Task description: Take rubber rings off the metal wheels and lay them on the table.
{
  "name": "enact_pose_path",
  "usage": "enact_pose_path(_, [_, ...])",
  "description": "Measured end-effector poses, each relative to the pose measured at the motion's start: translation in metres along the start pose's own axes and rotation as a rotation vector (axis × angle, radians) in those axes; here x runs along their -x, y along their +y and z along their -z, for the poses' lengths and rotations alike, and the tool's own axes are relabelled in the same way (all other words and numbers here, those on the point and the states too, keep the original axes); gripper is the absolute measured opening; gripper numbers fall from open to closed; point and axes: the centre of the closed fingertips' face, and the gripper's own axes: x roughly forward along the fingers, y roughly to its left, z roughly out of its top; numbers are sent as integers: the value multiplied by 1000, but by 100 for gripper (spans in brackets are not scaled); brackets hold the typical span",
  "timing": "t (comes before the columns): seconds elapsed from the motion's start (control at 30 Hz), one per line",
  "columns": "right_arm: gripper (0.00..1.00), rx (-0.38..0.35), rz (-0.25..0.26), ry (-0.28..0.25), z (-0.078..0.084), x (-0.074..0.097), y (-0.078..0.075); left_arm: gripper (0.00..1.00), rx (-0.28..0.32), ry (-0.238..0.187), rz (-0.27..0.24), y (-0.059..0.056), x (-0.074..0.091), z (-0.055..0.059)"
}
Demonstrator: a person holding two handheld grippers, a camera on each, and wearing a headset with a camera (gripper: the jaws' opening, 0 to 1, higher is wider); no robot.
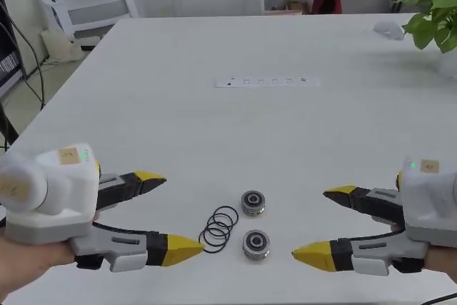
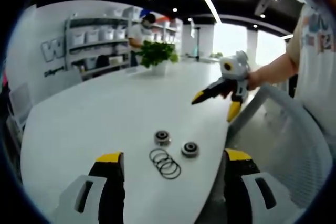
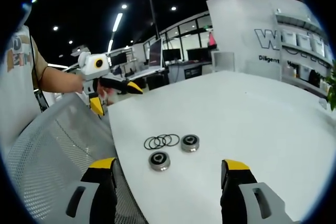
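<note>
rings (image 1: 219, 228): overlapping pile flat on desk (image 1: 228, 126), just left of wheels (image 1: 253, 203)
wheels: two, lying flat; can't tell if any ring's on them
L tongs (image 1: 181, 212): jaws apart, empty, left of rings
R tongs (image 1: 310, 223): jaws apart, empty, right of wheels
step (our call): we pin wheel w/ one tongs, hook ring edge w/ other, peel slow
containers: none used; rings loose on desk

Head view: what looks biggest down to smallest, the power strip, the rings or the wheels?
1. Power strip: longest across, though thin.
2. Rings, as a pile.
3. Near wheel and far wheel: they look alike; the near one seems slightly bigger, maybe only from closeness.
</note>
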Motion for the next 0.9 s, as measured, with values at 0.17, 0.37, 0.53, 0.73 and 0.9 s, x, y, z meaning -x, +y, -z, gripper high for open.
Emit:
enact_pose_path(0.17, [82, 9, 5, 11, 2, 2, 2, 78, 11, -3, -10, 0, 4, 2])
enact_pose_path(0.37, [83, 9, 19, 11, 4, 6, -1, 79, 17, 0, -12, -2, 6, 4])
enact_pose_path(0.53, [83, -1, 29, 3, 4, 8, -3, 79, 20, -1, -15, -3, 7, 3])
enact_pose_path(0.73, [83, 0, 33, 1, 5, 9, -3, 79, 27, -2, -14, -5, 9, 3])
enact_pose_path(0.9, [83, 3, 35, 6, 6, 10, -1, 79, 31, -7, -23, -4, 11, 2])
